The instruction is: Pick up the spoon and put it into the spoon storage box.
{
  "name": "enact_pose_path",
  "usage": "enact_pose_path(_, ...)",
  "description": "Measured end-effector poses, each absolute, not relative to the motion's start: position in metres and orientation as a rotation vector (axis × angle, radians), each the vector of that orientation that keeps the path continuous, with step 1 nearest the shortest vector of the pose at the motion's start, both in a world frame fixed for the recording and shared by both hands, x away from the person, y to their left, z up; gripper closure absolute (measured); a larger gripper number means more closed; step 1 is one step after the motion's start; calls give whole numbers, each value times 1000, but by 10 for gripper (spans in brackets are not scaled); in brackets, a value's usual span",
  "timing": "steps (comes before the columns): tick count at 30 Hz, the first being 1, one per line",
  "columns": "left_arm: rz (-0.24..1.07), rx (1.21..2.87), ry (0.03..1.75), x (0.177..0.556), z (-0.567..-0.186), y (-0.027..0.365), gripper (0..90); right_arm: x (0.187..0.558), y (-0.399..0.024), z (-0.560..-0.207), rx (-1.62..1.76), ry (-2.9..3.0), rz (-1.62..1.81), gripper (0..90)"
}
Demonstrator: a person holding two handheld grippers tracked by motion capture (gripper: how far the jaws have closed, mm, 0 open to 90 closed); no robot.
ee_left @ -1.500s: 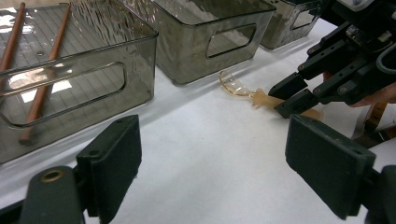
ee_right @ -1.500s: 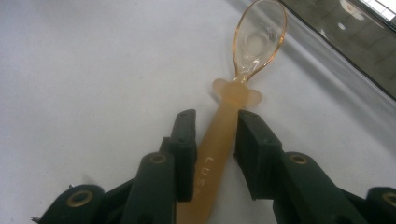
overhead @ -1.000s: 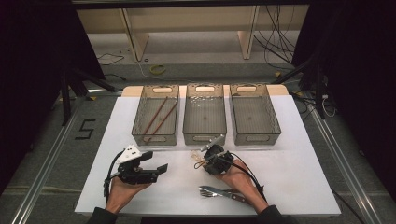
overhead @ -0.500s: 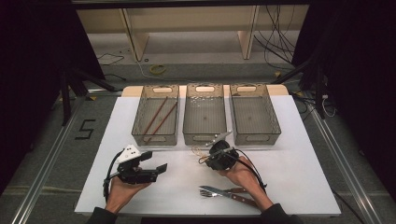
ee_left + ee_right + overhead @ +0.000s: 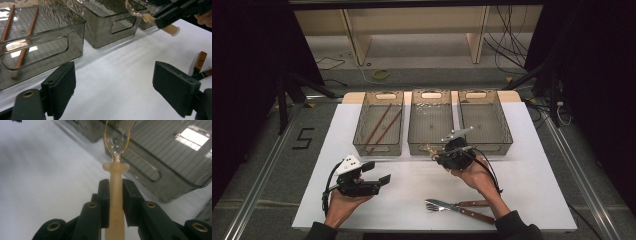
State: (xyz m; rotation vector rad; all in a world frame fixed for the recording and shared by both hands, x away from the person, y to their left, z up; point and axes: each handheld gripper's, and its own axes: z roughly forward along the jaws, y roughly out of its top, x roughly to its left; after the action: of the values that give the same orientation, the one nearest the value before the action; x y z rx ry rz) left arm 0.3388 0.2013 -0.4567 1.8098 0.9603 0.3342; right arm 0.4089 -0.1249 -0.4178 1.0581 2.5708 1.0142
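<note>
My right gripper [image 5: 439, 156] is shut on the beige handle of a spoon [image 5: 430, 150] that has a clear bowl, and holds it above the table just in front of the middle bin [image 5: 422, 146]. Seen from the right gripper view, the spoon [image 5: 116, 167] stands straight out between the pads of the right gripper [image 5: 116, 192], its bowl toward a bin wall. Over the table at the front left, my left gripper [image 5: 377, 172] is open with nothing in it. Past the wide-apart jaws of the left gripper [image 5: 117, 85], the held spoon [image 5: 165, 27] appears at the upper right.
Three smoky clear bins stand in a row at the back of the white table [image 5: 532, 165]. The left bin [image 5: 379, 147] holds two brown chopsticks [image 5: 382, 125]; the right bin [image 5: 484, 120] looks bare. A fork and knife [image 5: 457, 206] with wooden handles lie near the front edge.
My right gripper has risen with the spoon and moved away from the front edge toward the middle bin. The left gripper has stayed put.
</note>
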Motion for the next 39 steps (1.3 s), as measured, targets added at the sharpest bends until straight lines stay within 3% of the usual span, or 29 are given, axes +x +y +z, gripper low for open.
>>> enact_pose_path(39, 331, 1799, 920, 338, -457, 202, 181, 485, -118, -380, 1140, 2402, 1044, 782)
